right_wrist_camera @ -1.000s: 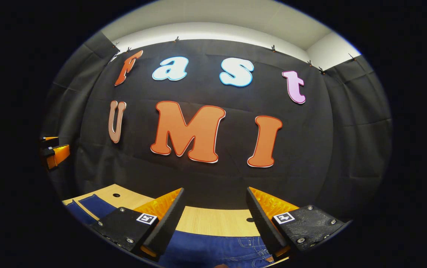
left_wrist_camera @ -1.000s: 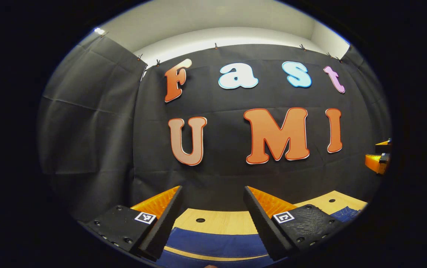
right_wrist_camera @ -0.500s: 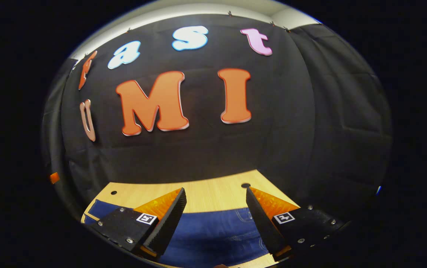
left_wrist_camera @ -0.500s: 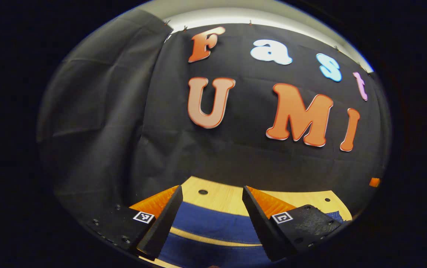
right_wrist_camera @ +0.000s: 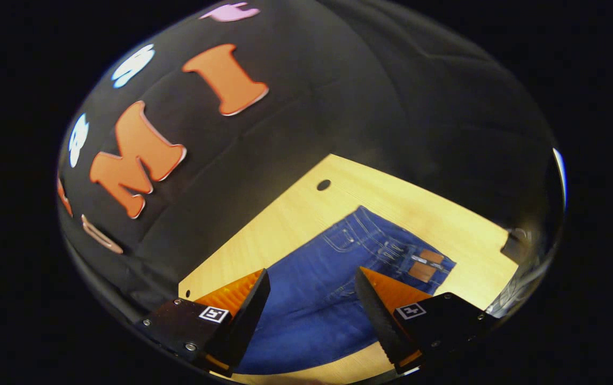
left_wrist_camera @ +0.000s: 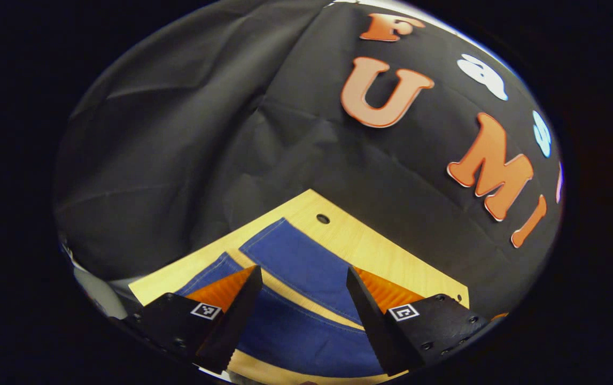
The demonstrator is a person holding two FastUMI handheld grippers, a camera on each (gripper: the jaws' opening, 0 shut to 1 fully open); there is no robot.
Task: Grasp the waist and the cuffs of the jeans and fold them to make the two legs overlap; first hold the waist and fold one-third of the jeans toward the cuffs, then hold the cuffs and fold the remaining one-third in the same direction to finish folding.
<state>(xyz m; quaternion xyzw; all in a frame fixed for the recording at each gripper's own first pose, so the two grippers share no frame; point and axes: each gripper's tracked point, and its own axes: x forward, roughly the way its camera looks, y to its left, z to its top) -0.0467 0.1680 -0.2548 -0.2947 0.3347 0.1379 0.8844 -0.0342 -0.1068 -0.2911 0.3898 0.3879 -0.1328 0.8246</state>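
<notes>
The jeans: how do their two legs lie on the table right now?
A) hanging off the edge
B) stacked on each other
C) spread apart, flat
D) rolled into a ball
C: in the left gripper view the two legs of the jeans lie flat with a strip of bare table between them.

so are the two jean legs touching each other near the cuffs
Apart. The left gripper view shows a strip of bare table between the two legs of the jeans near the cuffs.
</notes>
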